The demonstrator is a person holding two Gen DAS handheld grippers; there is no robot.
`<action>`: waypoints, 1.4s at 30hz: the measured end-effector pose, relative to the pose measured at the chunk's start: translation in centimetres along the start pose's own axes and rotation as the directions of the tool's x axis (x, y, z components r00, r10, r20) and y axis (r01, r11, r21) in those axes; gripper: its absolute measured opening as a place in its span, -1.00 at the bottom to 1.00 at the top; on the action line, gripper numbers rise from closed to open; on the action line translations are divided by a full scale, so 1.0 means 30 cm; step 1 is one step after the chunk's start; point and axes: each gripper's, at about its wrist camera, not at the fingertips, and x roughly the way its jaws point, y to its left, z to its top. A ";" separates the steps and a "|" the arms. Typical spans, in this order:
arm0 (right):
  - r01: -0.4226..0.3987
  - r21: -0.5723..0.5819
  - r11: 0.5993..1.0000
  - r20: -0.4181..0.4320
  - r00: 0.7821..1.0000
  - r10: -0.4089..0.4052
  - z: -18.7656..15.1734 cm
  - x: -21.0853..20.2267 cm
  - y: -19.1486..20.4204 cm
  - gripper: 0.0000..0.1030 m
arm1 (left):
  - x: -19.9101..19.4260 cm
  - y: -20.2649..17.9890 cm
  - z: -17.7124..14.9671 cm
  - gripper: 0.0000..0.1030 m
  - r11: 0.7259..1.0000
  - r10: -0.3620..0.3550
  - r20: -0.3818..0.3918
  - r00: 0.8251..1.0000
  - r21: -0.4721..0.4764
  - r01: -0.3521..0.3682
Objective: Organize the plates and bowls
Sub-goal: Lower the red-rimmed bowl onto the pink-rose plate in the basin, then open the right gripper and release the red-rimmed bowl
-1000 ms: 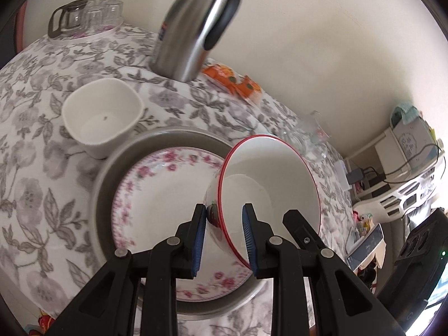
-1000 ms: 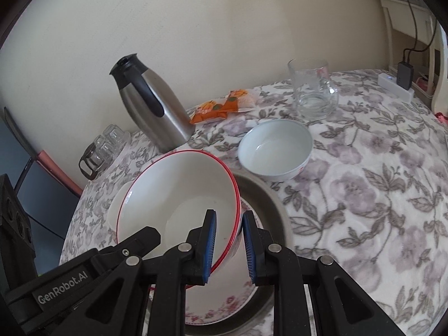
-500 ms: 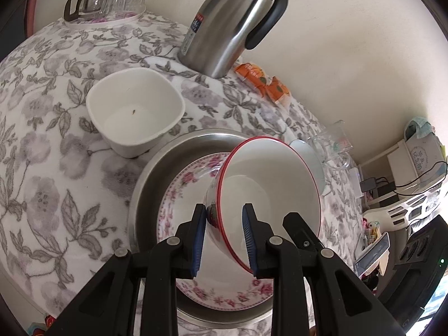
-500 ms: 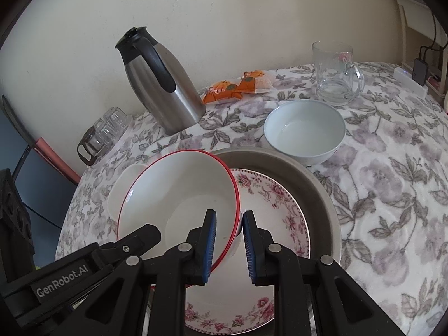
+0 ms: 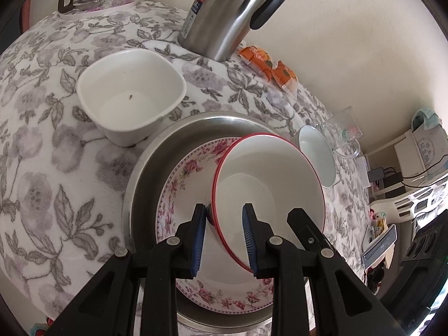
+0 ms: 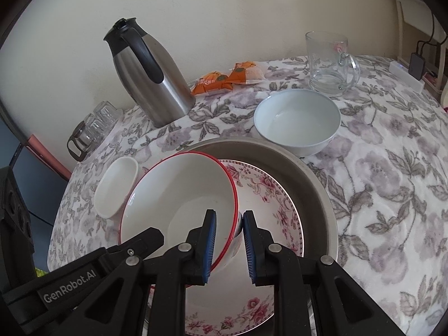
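Both sides are on it: the left hand-held gripper and right hand-held gripper each pinch the red-rimmed bowl by its rim, tilted above the floral plate in the steel pan.

Both cameras sit close above the bench, each looking forward and down along its own gripper. The left gripper view faces rightward across the red-rimmed bowl; the right gripper view faces it from the opposite side. Both share the floral plate, steel jug and wall.
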 end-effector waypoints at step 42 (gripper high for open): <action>0.011 0.039 0.999 0.012 1.000 -0.011 0.010 -0.032 -0.020 -0.12 | -0.065 0.023 0.031 -0.12 0.999 -0.016 0.007 1.000 -0.045 0.016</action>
